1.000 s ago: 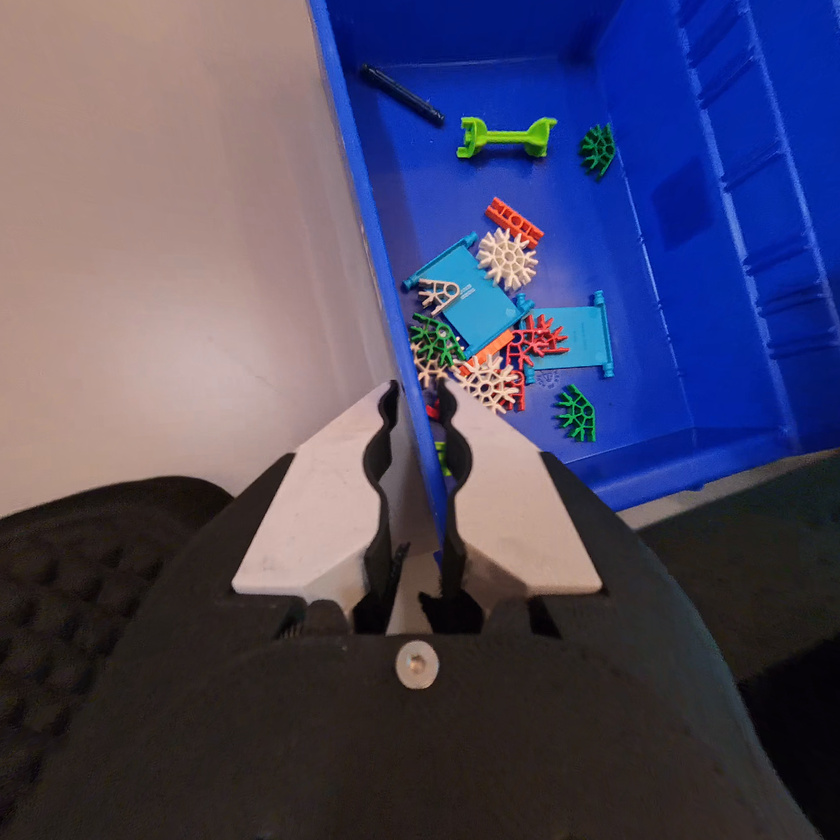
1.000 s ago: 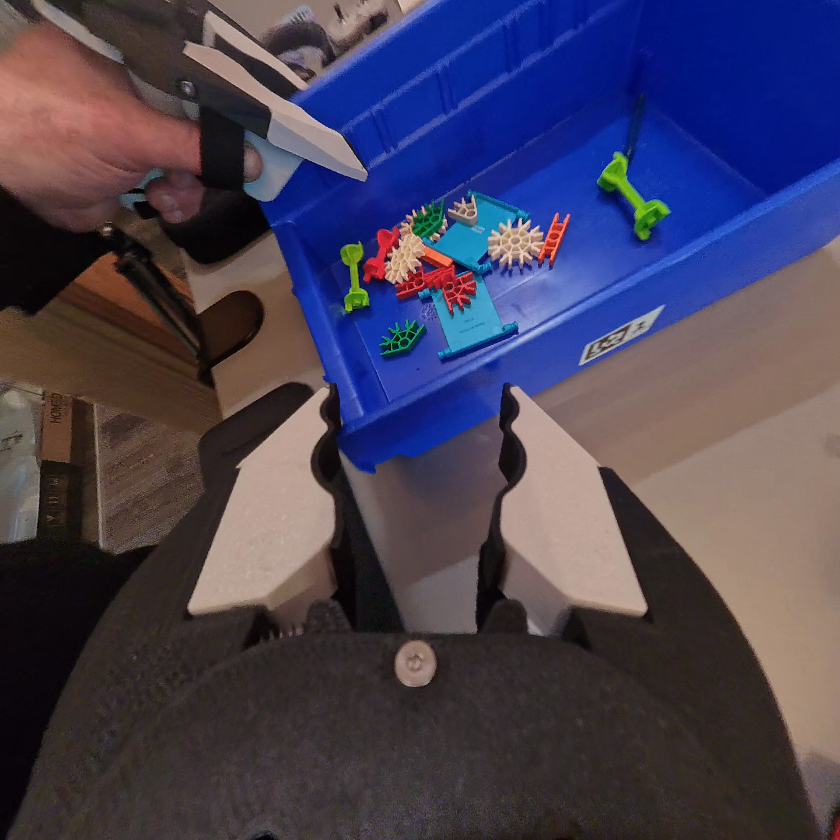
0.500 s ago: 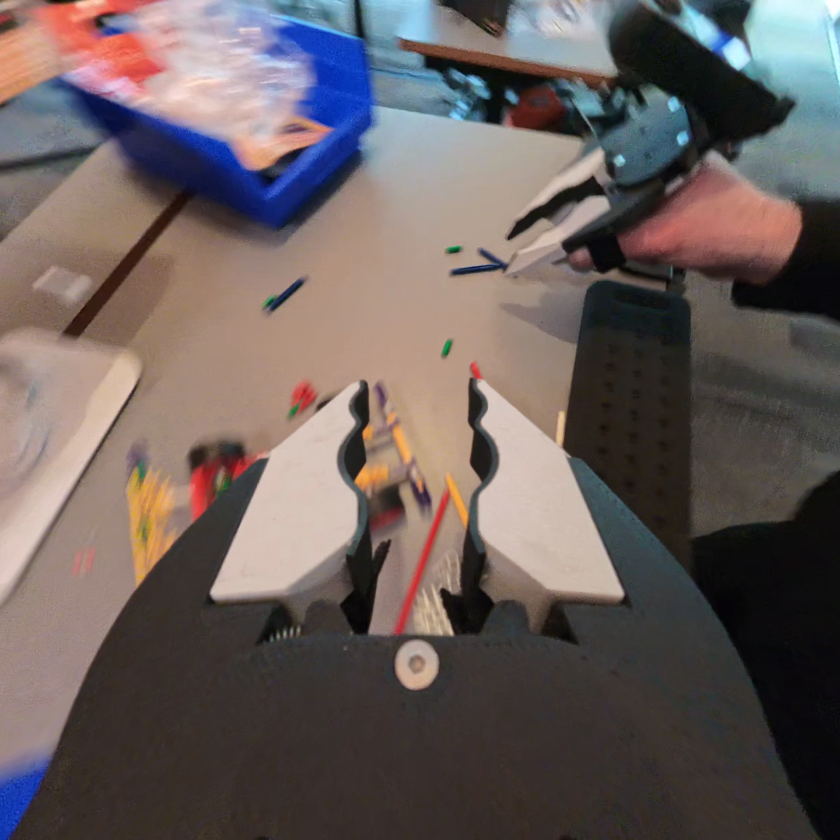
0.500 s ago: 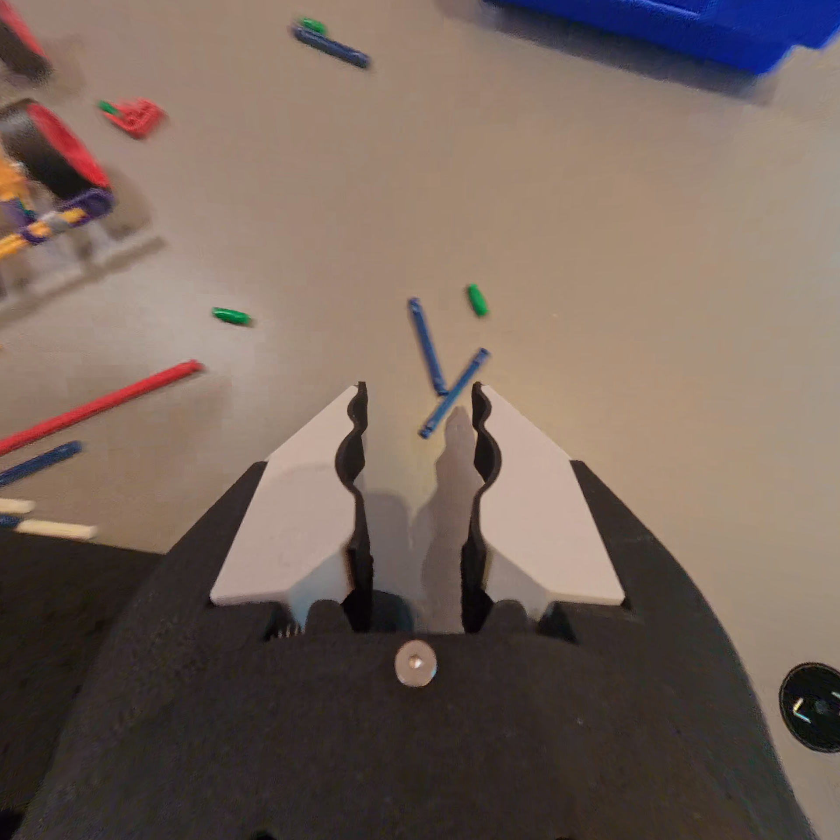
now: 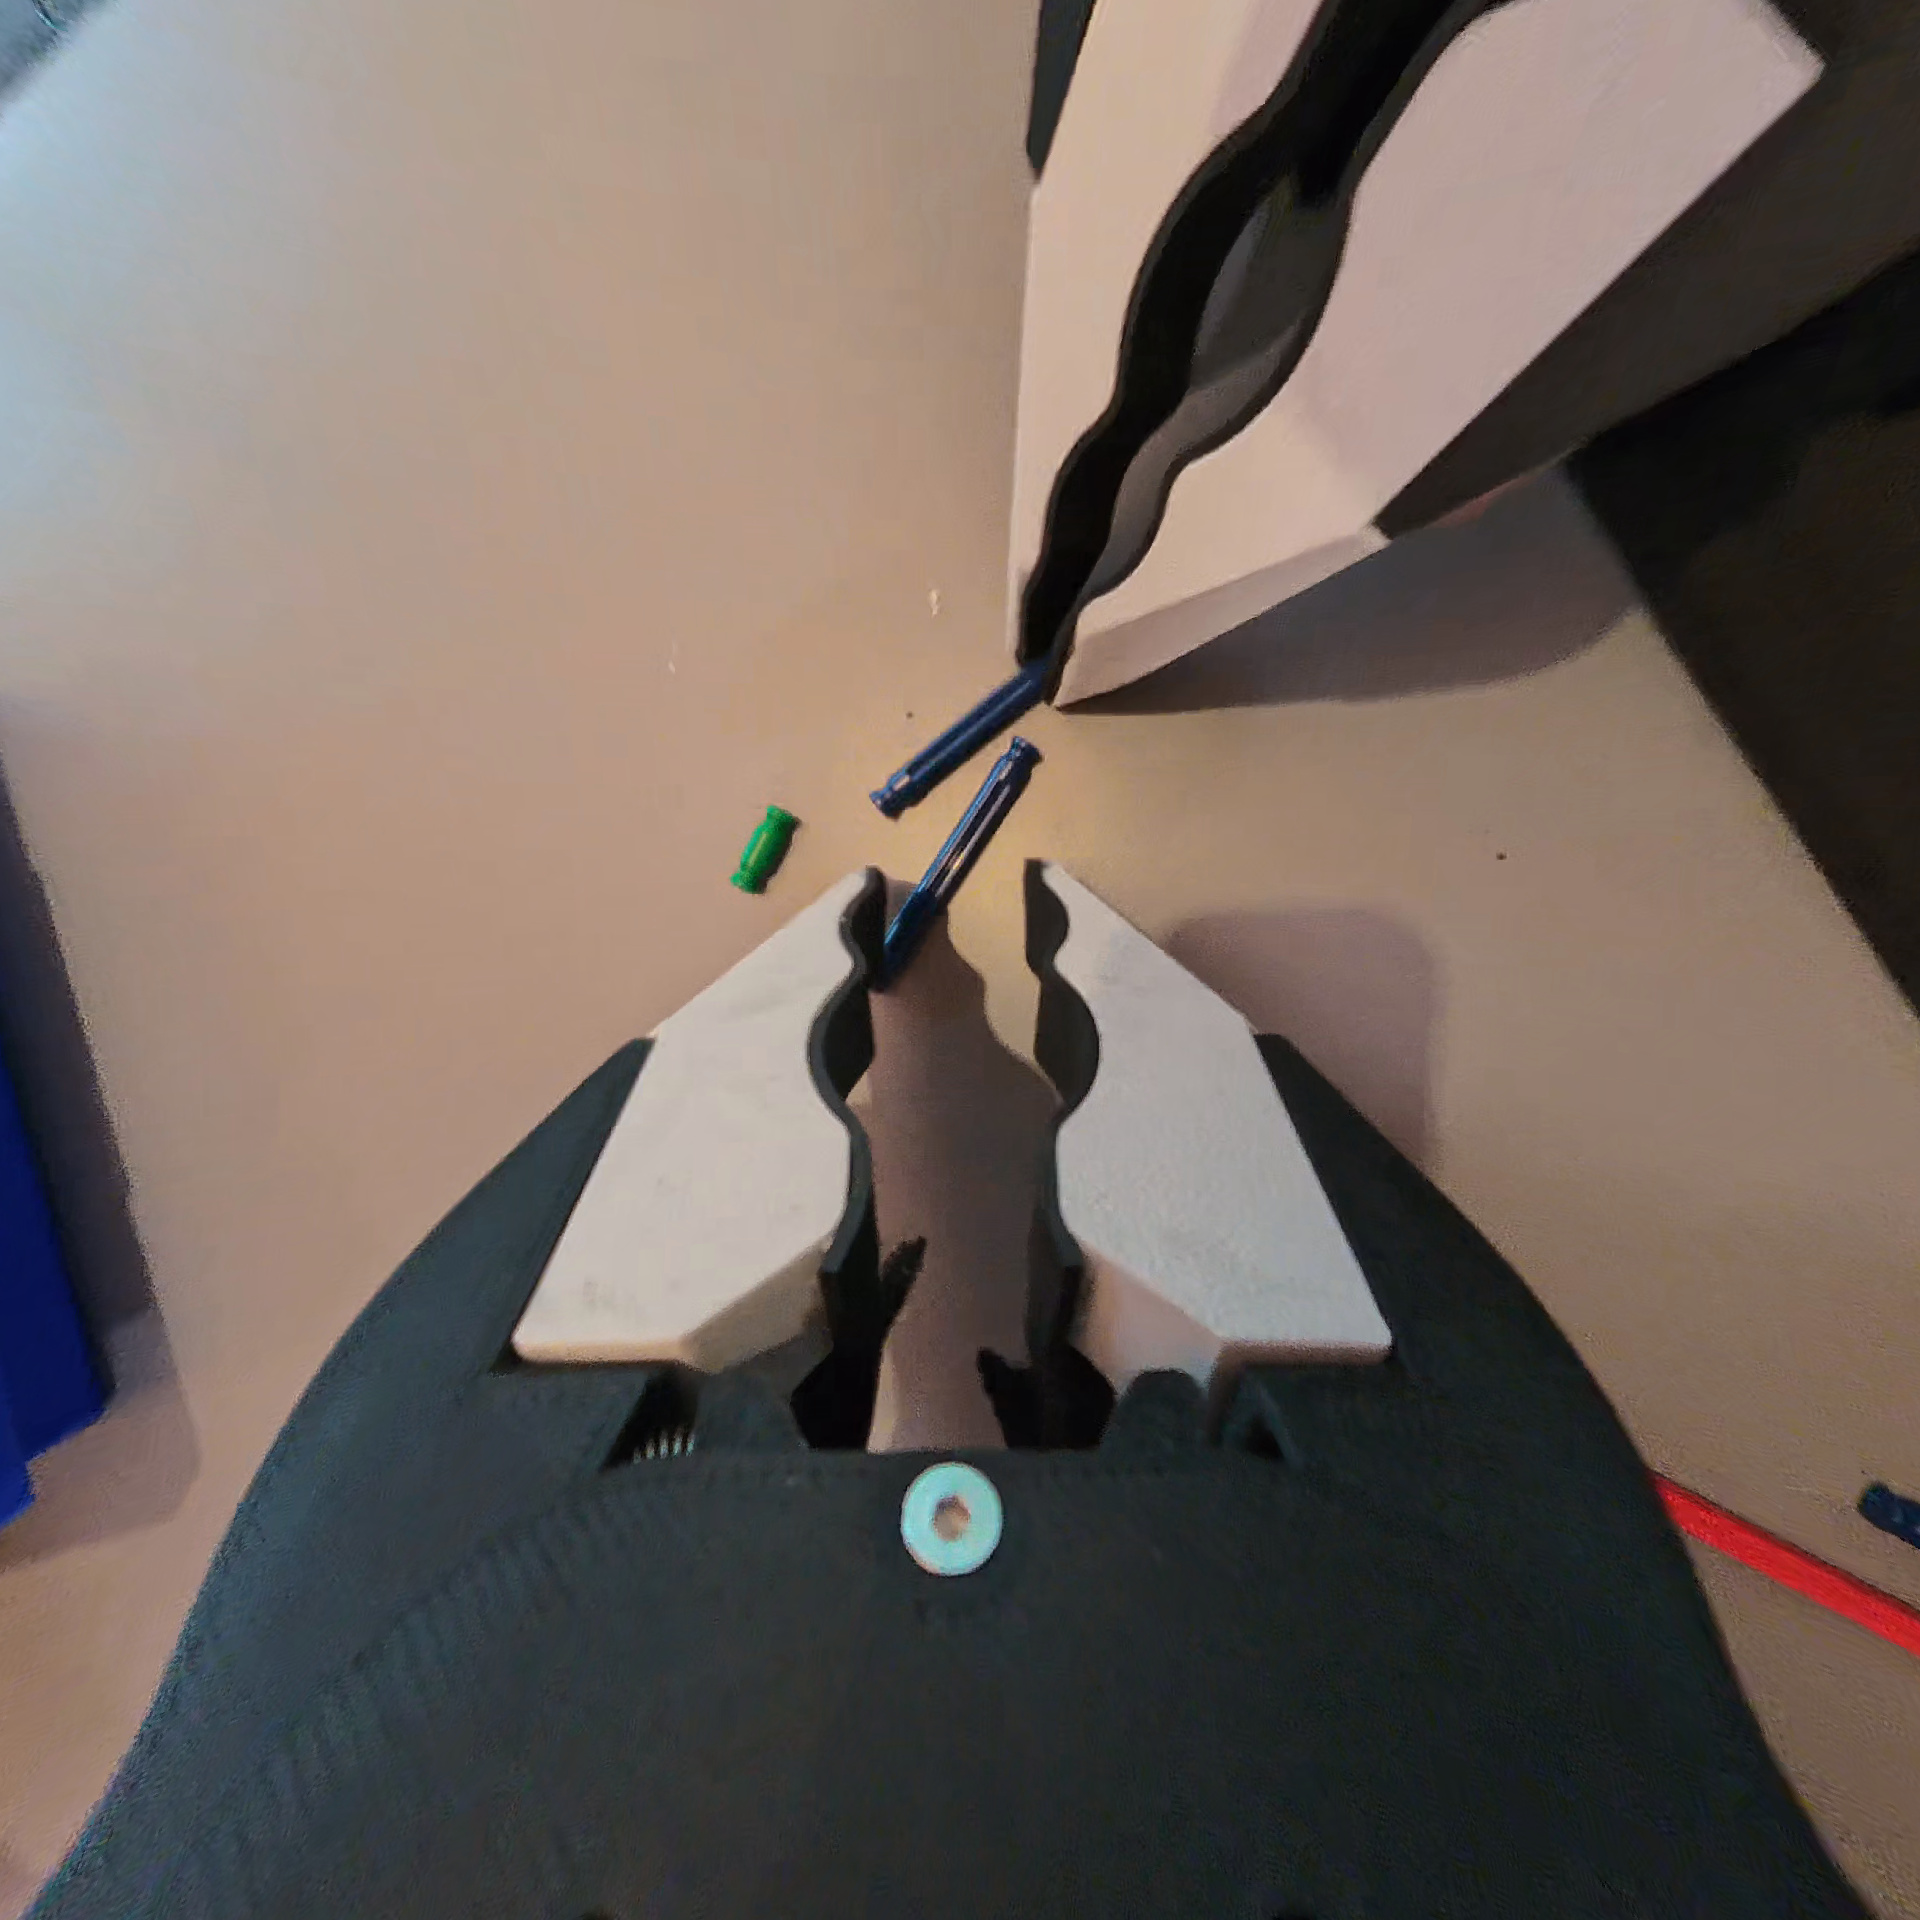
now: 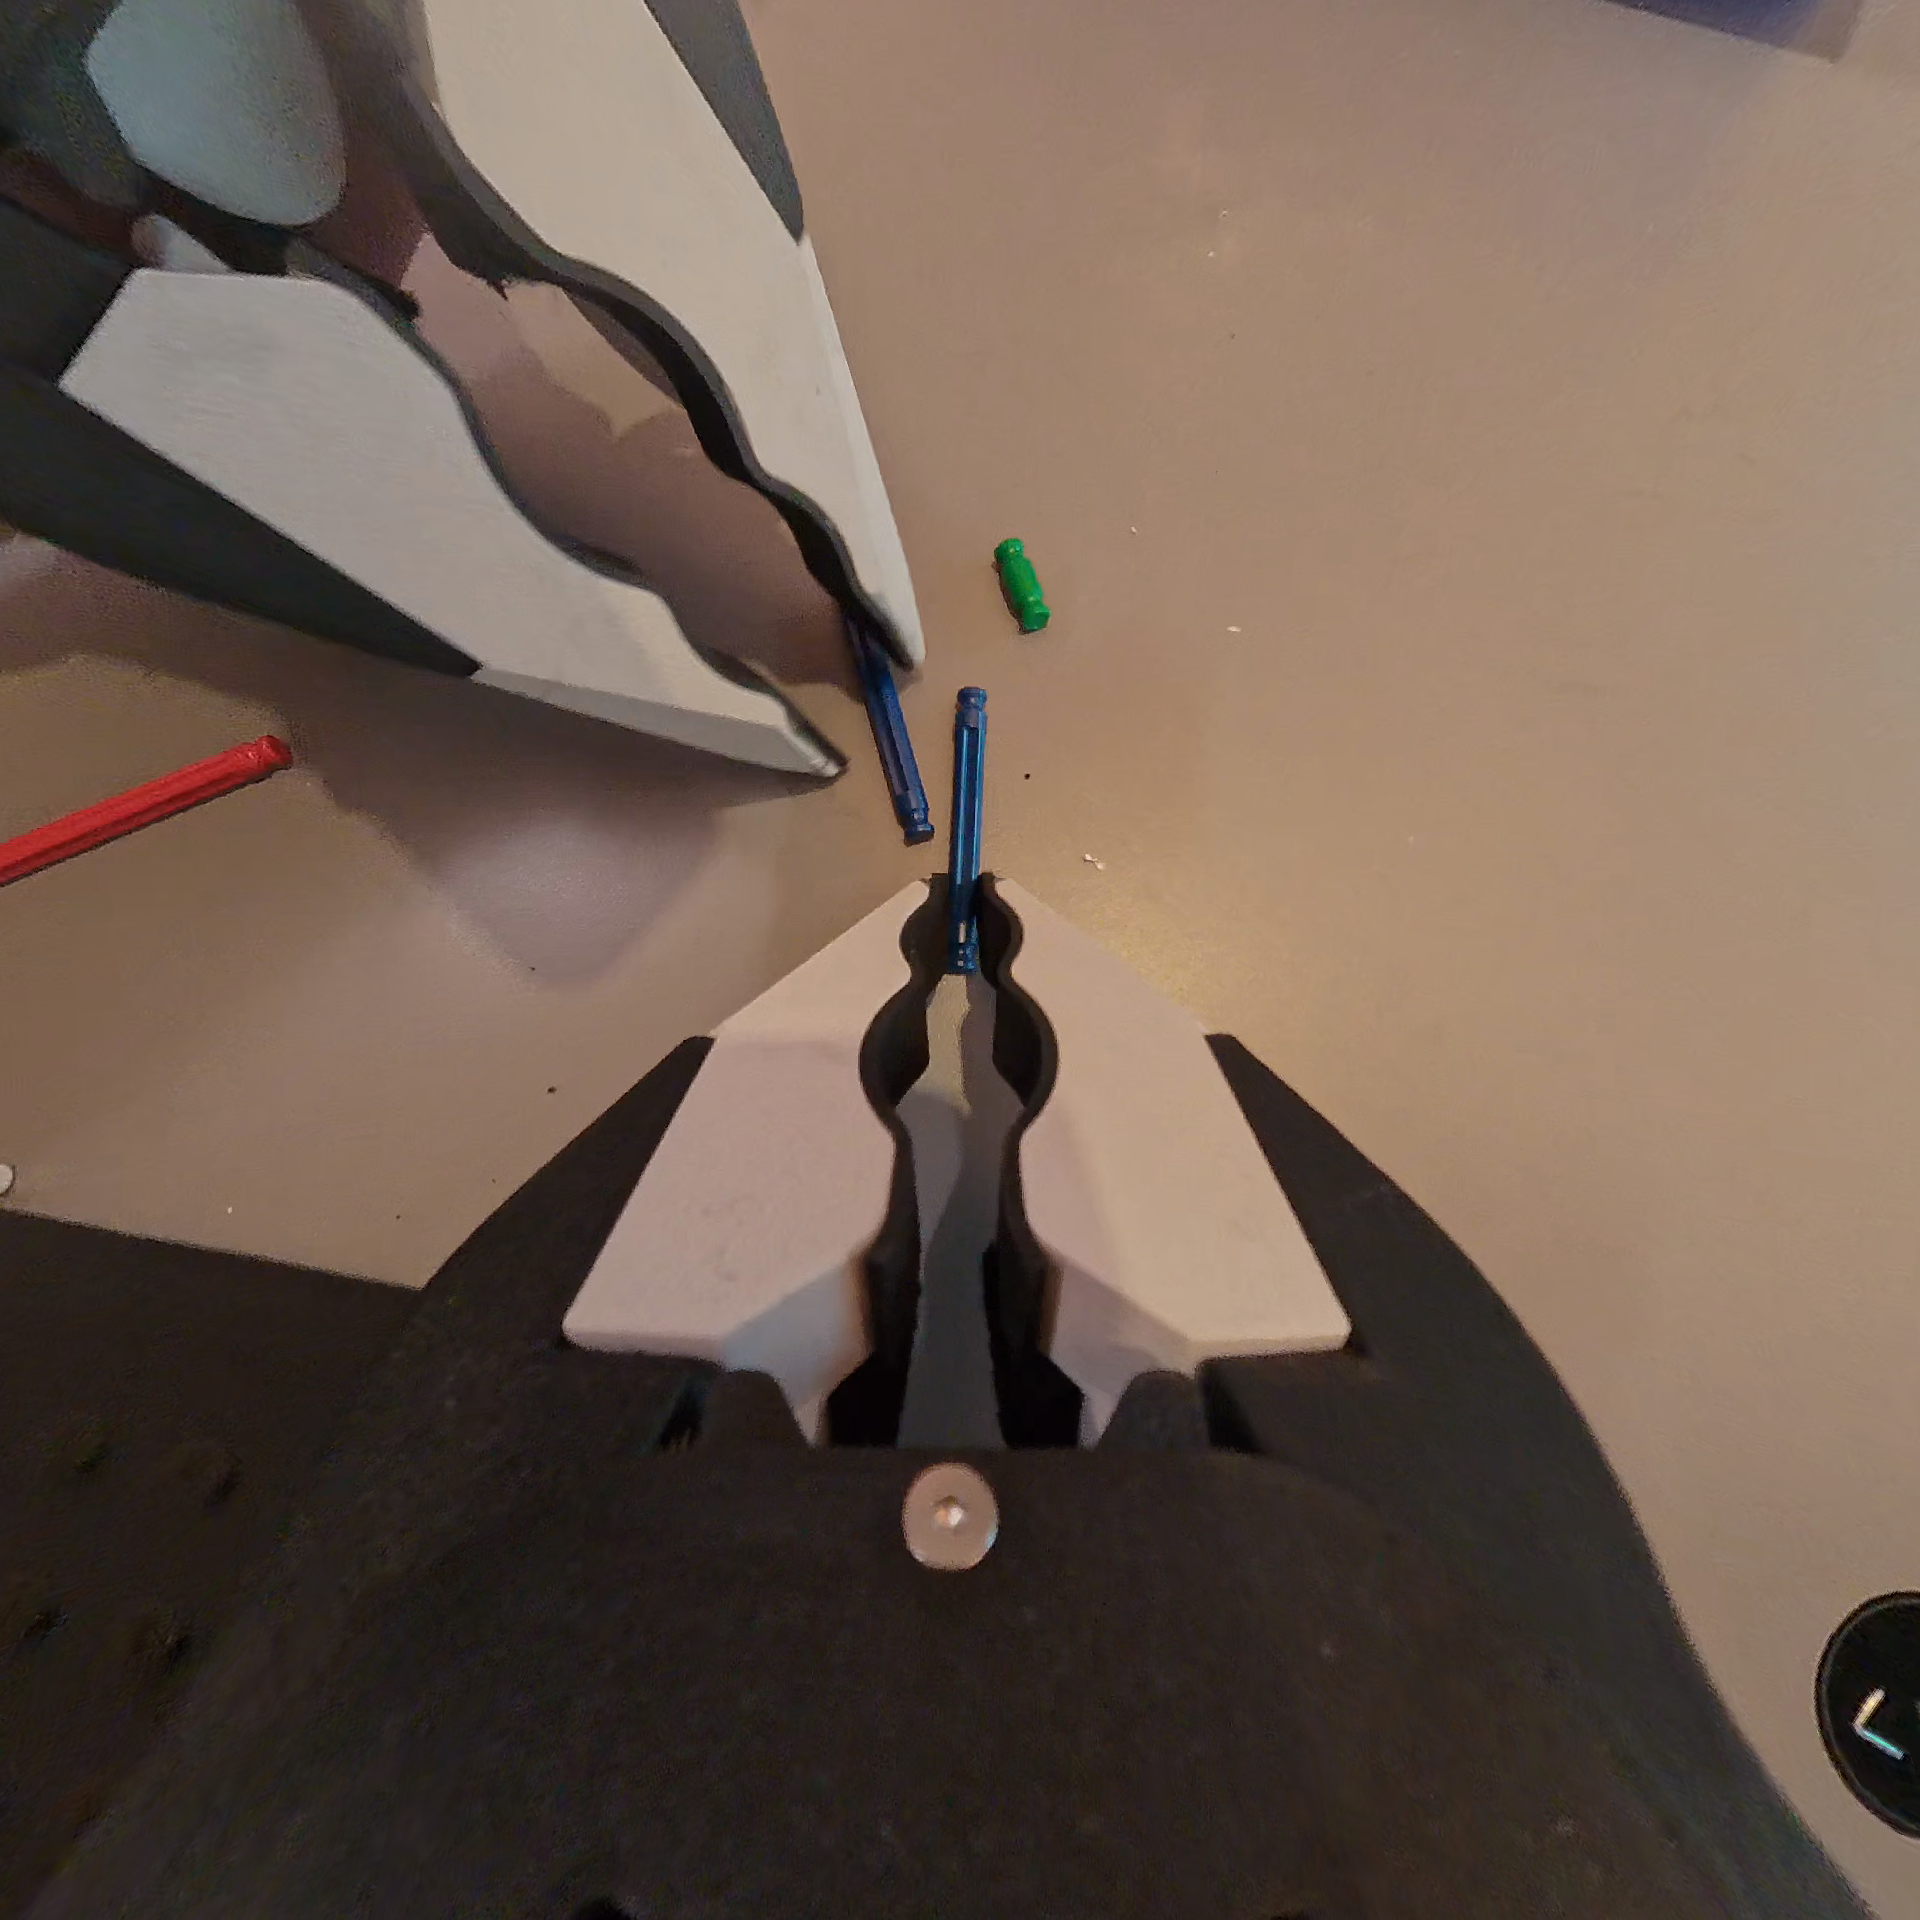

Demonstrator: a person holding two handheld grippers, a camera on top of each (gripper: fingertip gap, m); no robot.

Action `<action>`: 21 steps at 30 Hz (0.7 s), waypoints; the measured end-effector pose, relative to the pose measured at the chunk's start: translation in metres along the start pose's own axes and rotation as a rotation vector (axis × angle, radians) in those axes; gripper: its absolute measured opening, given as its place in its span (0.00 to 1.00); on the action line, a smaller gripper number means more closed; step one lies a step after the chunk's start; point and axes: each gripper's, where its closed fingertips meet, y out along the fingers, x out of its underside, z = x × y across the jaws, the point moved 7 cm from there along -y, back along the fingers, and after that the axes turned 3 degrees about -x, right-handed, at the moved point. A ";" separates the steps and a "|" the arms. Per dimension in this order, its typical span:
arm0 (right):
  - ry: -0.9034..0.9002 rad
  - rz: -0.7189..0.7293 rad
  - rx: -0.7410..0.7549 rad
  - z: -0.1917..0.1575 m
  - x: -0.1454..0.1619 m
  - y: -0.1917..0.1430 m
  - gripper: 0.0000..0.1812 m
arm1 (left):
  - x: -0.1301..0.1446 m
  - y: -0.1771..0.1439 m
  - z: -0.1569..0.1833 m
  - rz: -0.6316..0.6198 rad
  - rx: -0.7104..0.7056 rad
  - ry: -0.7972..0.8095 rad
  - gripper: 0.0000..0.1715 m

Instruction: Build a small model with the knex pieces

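Two short dark blue rods lie close together on the tan table. My right gripper (image 6: 956,883) is shut on the end of one blue rod (image 6: 968,790), which points straight ahead from its tips. In the left wrist view the right gripper (image 5: 1042,670) comes in from the upper right with that rod (image 5: 956,743). My left gripper (image 5: 954,888) is open, low over the table. The second blue rod (image 5: 961,852) lies between its fingers, touching the inner side of the left finger. In the right wrist view the left gripper (image 6: 873,712) straddles that rod (image 6: 891,748).
A small green rod (image 5: 764,847) (image 6: 1021,584) lies just beside the blue rods. A long red rod (image 6: 135,805) (image 5: 1787,1579) lies farther off. A blue bin wall (image 5: 31,1247) stands at the left edge. A black mat (image 6: 156,1403) and a black disc (image 6: 1881,1714) are near. My left and right fingertips are right by each other. It is some 20 centimeters from my right tips to the black disc (image 6: 1881,1714).
Both grippers left the blue bin, swung over the table and came down at the two blue rods. The right gripper, open half a second ago, has shut on one rod.
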 end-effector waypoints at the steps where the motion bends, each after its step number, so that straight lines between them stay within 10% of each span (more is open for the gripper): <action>1: -0.001 0.000 -0.006 0.000 0.000 0.000 0.01 | -0.001 0.001 -0.001 -0.001 0.027 -0.007 0.08; 11: 0.004 0.057 -0.072 -0.007 -0.005 -0.016 0.01 | 0.007 -0.024 0.014 0.054 -0.016 -0.189 0.01; 17: -0.134 0.173 -0.214 -0.068 -0.056 -0.048 0.01 | 0.021 -0.146 0.050 0.145 -0.260 -0.374 0.01; 21: -0.297 0.224 -0.445 -0.164 -0.108 -0.034 0.01 | 0.087 -0.243 0.097 0.111 -0.478 -0.586 0.00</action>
